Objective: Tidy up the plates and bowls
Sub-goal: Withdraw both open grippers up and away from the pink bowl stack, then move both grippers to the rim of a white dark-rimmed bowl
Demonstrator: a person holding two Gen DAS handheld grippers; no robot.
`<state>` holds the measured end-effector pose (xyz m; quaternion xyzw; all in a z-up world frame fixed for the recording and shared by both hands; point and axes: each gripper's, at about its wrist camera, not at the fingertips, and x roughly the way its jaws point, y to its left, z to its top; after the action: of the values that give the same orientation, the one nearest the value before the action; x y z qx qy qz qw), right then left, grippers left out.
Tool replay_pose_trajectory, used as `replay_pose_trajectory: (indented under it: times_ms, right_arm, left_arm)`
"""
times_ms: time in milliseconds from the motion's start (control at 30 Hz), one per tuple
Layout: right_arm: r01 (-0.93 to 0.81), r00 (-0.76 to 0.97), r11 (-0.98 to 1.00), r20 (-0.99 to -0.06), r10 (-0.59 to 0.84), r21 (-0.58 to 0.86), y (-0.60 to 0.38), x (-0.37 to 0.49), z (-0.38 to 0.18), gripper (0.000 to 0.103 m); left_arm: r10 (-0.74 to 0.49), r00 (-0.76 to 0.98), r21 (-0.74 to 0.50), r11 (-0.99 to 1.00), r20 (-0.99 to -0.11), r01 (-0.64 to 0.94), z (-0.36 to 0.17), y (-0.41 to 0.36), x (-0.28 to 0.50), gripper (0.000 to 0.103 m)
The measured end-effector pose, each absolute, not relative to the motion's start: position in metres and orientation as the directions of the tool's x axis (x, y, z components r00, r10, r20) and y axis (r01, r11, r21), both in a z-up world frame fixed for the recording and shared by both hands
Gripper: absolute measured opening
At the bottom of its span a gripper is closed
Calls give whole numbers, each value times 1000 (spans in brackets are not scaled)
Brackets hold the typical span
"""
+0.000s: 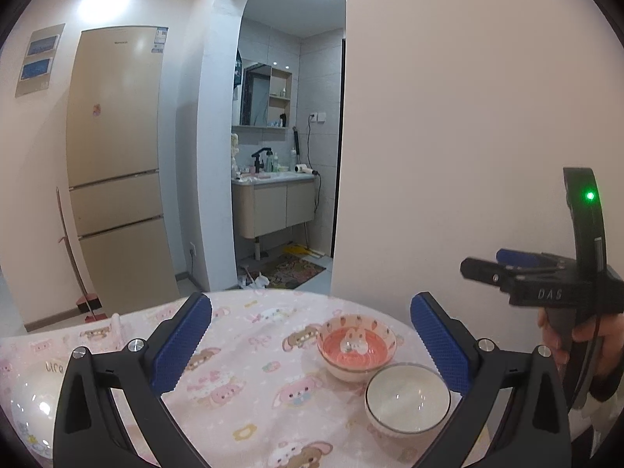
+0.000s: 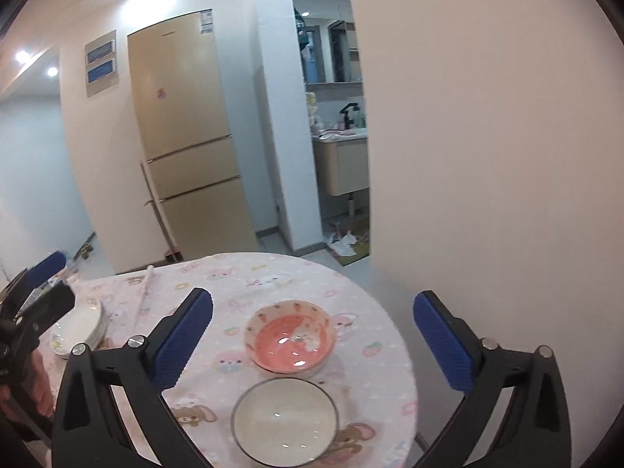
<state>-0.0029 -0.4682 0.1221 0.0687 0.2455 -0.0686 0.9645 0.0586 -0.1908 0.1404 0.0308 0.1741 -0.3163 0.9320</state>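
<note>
A pink bowl with a rabbit picture (image 1: 355, 347) (image 2: 289, 336) and a white bowl (image 1: 407, 396) (image 2: 284, 417) stand side by side on the round table. A stack of white plates (image 2: 82, 327) lies at the table's left; its edge shows in the left wrist view (image 1: 29, 409). My left gripper (image 1: 310, 341) is open and empty, held above the table short of the bowls. My right gripper (image 2: 312, 341) is open and empty above the two bowls. Each gripper shows in the other's view, the right one (image 1: 483, 265) at right, the left one (image 2: 50, 280) at left.
The table wears a pink cartoon tablecloth (image 1: 249, 370) (image 2: 218, 284). A white wall (image 1: 448, 136) stands close behind its right side. A beige fridge (image 1: 117, 163) and a bathroom doorway (image 1: 280, 179) lie beyond. A thin white stick (image 2: 145, 292) lies on the cloth.
</note>
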Motion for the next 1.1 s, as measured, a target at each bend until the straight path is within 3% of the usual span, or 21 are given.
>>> replay_pose_trajectory:
  times_ms: [500,800,933,1100]
  right_arm:
    - [152,807,988,-580,-115,16,-474,-20,73,103]
    - [132,726,991,-684,-70,38,-474,-7,30,103]
    - [133,697,989,-716,-49,61,-478,-1,16,95]
    - [124,653,987,-757,-1,106,-484,6,-2,86]
  left_arm:
    - [-552,662,-29,778,-508,627,94,-194,64,103]
    - [-591,462,-172,719,-661,674,48,-244,84,103]
    - [-561,393,-199,723,-729,662,30,-271,94,92]
    - [-527,383,-178,733,-758,656,21,-286,102,92]
